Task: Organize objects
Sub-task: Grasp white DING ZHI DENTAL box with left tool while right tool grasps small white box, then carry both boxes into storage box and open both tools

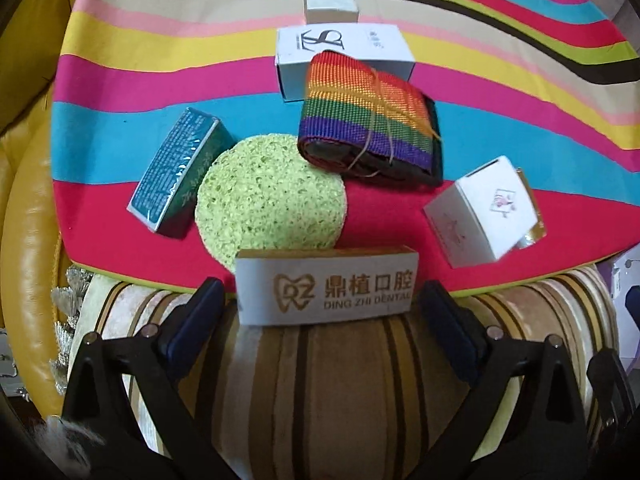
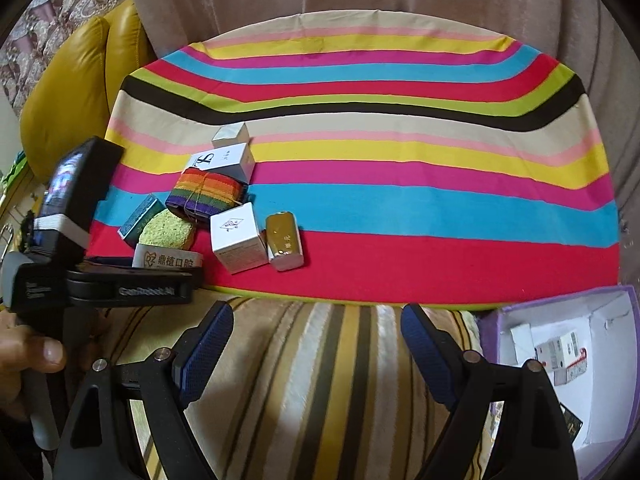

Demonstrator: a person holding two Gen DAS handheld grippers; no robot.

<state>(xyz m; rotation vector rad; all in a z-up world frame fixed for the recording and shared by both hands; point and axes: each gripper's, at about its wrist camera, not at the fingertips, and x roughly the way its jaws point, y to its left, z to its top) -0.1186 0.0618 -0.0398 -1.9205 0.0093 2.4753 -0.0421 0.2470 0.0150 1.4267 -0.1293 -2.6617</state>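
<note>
Left wrist view: the left hand-held gripper (image 1: 322,312) is standing spread, the dental box (image 1: 326,286) sitting between its pads, untouched.
Right wrist view: the right hand-held gripper (image 2: 318,344) is hanging spread and empty, near the striped cushion (image 2: 400,184).
Purple box (image 2: 490,330): lying near right.
</note>
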